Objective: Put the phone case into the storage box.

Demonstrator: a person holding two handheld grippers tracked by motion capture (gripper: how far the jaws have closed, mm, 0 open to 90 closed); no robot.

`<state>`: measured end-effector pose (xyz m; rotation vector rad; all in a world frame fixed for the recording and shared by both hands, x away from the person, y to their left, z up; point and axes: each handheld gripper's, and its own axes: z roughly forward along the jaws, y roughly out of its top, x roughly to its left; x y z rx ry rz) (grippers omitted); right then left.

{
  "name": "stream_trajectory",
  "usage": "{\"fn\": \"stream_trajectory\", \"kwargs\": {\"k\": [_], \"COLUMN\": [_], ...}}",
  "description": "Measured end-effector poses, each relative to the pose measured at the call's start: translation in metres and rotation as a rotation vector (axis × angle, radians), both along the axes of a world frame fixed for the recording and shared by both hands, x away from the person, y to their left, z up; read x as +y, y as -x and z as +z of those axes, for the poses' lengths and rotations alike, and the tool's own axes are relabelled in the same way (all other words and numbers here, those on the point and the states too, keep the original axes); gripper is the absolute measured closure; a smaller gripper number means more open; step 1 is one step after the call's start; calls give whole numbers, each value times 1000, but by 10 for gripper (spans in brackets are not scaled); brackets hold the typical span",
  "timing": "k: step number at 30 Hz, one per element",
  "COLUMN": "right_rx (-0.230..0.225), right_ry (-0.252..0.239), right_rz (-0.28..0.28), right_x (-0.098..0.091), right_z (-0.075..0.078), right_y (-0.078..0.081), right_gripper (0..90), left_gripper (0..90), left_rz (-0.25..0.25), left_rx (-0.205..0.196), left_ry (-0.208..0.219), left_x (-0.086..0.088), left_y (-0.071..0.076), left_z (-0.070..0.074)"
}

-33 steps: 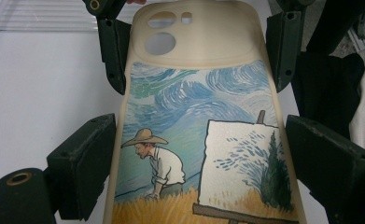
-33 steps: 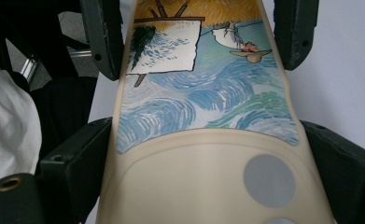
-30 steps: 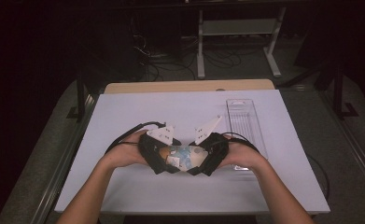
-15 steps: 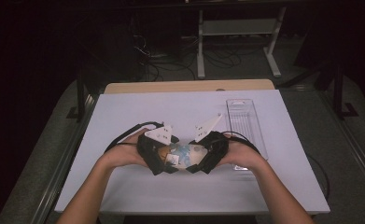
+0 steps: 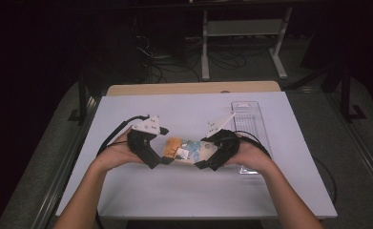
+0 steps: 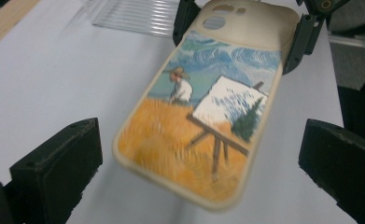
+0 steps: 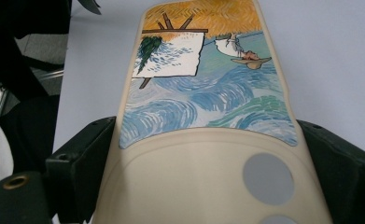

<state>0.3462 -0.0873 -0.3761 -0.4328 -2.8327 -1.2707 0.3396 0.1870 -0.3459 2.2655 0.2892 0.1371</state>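
Note:
A cream phone case (image 5: 186, 150) printed with a painter, an easel and a yellow field hovers just above the white table (image 5: 189, 109). My right gripper (image 5: 204, 157) is shut on its camera-hole end. In the right gripper view both jaws of my right gripper (image 7: 210, 163) press the case (image 7: 203, 102) at its sides. My left gripper (image 5: 161, 160) stands open at the case's orange end, its jaws having just been opening. In the left gripper view that end of the case (image 6: 203, 107) lies between the jaws of my left gripper (image 6: 203, 149), with a gap on each side.
A clear ridged plastic tray (image 5: 251, 119) lies on the table behind my right hand, and is also in the left gripper view (image 6: 138, 16). Black cables trail from both grippers. The table's wooden far edge (image 5: 193, 88) borders a dark floor with desk frames.
My left gripper has let go of the case's orange end, spread its jaws and drawn back to the left. The right gripper has kept still with the case.

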Motion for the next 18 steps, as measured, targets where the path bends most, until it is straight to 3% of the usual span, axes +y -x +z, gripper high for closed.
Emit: {"fn": "stream_trajectory", "kwargs": {"k": [4, 13, 15, 17, 18], "right_rx": [15, 19, 26, 17, 49], "right_ry": [-7, -23, -28, -33, -51], "right_rz": [-46, -108, -119, -125, -143], "right_x": [-4, -9, -9, -10, -10], "right_z": [-1, -4, -5, -5, -5], "right_y": [-2, -4, -4, -5, -3], "right_gripper": [101, 101, 100, 100, 100], "left_gripper": [0, 0, 0, 0, 0], "left_rz": [75, 202, 231, 256, 272], "left_rx": [-23, 2, -17, -8, -5], "left_ry": [-5, 38, 43, 48, 53], "left_x": [7, 18, 19, 21, 23], "left_y": [2, 9, 13, 15, 16], "left_z": [-5, -20, -24, -28, -30]}}
